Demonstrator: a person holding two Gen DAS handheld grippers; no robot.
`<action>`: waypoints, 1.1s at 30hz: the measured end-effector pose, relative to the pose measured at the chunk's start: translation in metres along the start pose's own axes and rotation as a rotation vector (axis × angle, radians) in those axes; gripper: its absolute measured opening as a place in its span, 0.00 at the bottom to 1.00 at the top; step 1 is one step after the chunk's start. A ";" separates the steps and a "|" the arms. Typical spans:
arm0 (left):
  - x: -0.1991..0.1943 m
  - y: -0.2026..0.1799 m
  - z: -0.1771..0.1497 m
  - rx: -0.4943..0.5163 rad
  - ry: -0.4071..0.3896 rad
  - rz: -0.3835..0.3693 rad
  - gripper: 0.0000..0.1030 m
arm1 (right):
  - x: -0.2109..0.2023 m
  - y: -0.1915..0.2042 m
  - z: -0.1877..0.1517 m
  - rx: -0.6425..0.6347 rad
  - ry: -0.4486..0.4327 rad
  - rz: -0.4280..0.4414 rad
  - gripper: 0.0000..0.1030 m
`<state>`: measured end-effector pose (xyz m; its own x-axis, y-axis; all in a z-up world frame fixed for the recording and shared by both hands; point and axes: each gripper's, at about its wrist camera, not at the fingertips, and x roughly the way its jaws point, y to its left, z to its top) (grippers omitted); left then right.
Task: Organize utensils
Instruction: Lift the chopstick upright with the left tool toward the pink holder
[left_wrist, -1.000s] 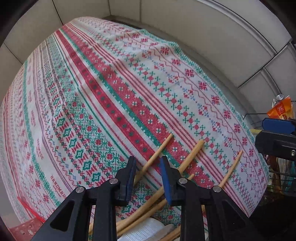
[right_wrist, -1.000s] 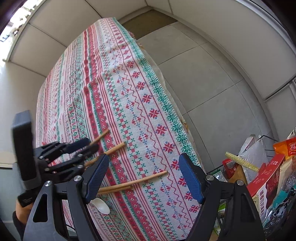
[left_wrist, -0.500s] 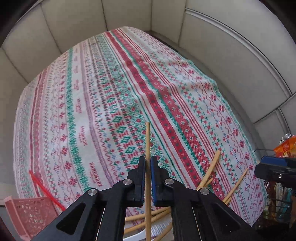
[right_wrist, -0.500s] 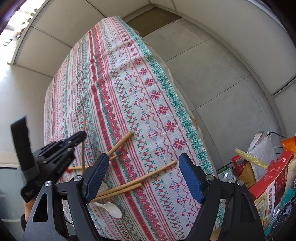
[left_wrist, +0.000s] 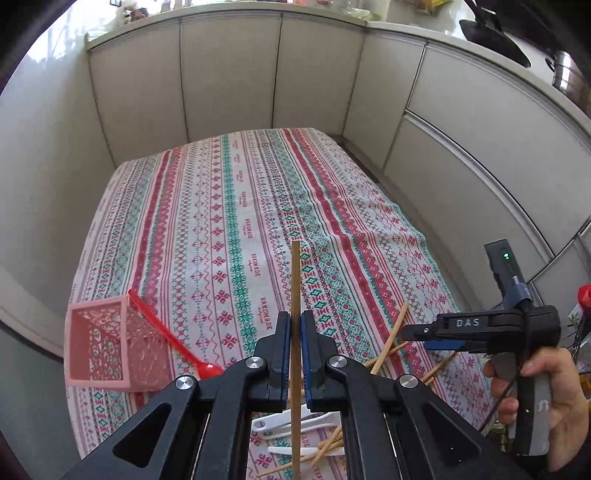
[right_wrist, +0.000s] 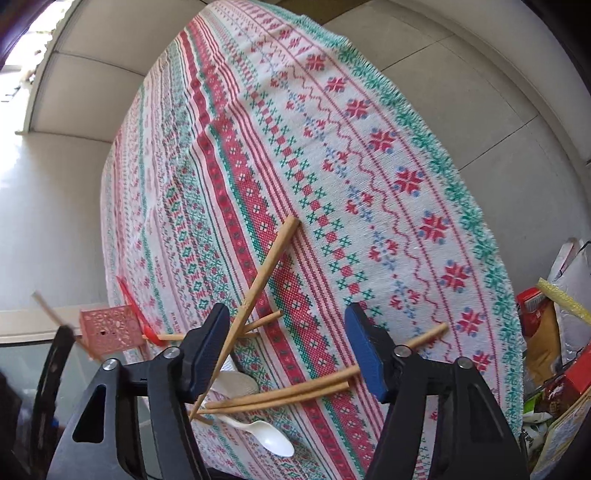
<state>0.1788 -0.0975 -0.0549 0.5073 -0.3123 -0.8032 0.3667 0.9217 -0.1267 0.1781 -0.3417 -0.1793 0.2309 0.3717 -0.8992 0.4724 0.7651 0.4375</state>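
My left gripper (left_wrist: 294, 332) is shut on a wooden chopstick (left_wrist: 295, 273), which stands upright between its blue pads above the table. To its left stands a pink lattice basket (left_wrist: 110, 347) with a red spoon (left_wrist: 170, 339) leaning on it. My right gripper (right_wrist: 286, 350) hovers low over several loose chopsticks (right_wrist: 295, 391) and a white spoon (right_wrist: 273, 439); its jaws are closing, wide apart, pads touching nothing. One long chopstick (right_wrist: 266, 273) crosses by its left finger. In the left wrist view a hand (left_wrist: 535, 387) holds the right gripper (left_wrist: 417, 338).
A patterned tablecloth (left_wrist: 229, 206) covers the table; its edge (right_wrist: 480, 229) drops off to the right. Bags and boxes (right_wrist: 546, 332) crowd the floor there. Grey cabinet fronts (left_wrist: 229, 74) wall the far side. More white spoons (left_wrist: 295, 424) lie near the front edge.
My left gripper shut on a chopstick, lifted it and swung left, bringing the pink basket into view. My right gripper sank closer to the loose chopsticks and its jaws narrowed.
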 end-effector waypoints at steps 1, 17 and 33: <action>-0.003 0.005 -0.005 -0.021 -0.011 -0.010 0.05 | 0.004 0.002 0.000 0.002 0.007 -0.011 0.59; -0.040 0.054 -0.039 -0.114 -0.069 -0.020 0.05 | 0.023 0.019 0.004 0.039 -0.018 -0.062 0.00; -0.064 0.065 -0.037 -0.126 -0.145 -0.005 0.05 | 0.011 0.026 0.006 0.107 -0.038 0.032 0.52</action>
<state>0.1408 -0.0091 -0.0330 0.6162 -0.3385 -0.7112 0.2737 0.9387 -0.2096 0.1979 -0.3203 -0.1781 0.2784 0.3734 -0.8849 0.5516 0.6921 0.4656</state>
